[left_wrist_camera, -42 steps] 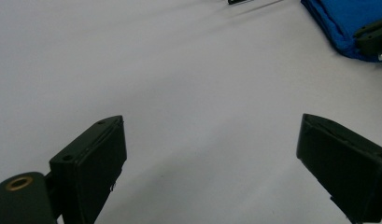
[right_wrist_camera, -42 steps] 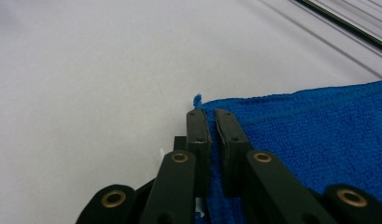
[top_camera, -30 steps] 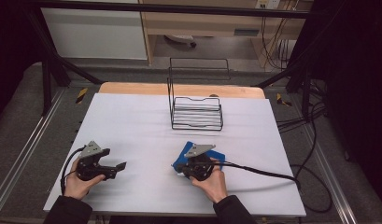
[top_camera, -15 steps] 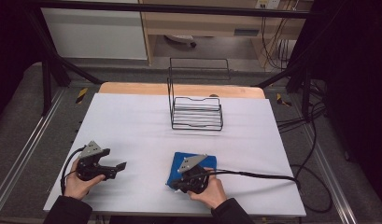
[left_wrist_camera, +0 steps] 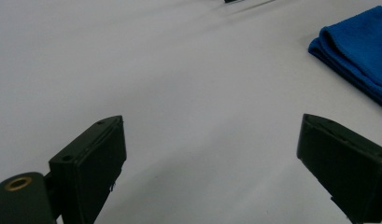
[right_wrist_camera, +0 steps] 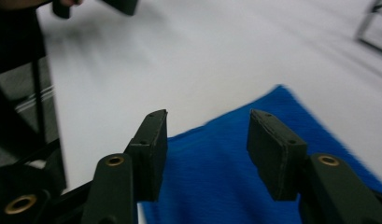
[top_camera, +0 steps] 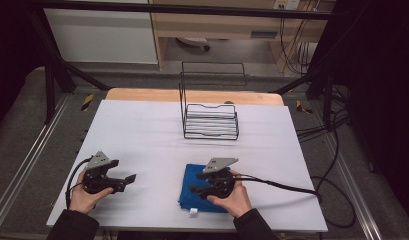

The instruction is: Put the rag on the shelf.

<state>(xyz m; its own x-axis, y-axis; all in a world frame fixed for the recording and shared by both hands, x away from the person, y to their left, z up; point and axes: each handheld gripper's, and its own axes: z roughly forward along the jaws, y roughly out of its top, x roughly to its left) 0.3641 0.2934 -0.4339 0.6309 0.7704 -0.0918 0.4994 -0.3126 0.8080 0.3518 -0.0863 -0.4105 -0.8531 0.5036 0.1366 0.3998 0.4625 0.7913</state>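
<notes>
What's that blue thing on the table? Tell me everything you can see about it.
It is a blue cloth, soft and fuzzy like a microfibre towel, folded into a flat, roughly square stack; its layered folded edge shows in the left gripper view. It lies on the white table near the front edge, with a small white tag at its front corner. The right hand-held gripper hangs low over it, jaws apart; whether they touch it is unclear.

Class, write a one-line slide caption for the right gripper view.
Open right gripper poised over a folded blue cloth on the white table.
</notes>
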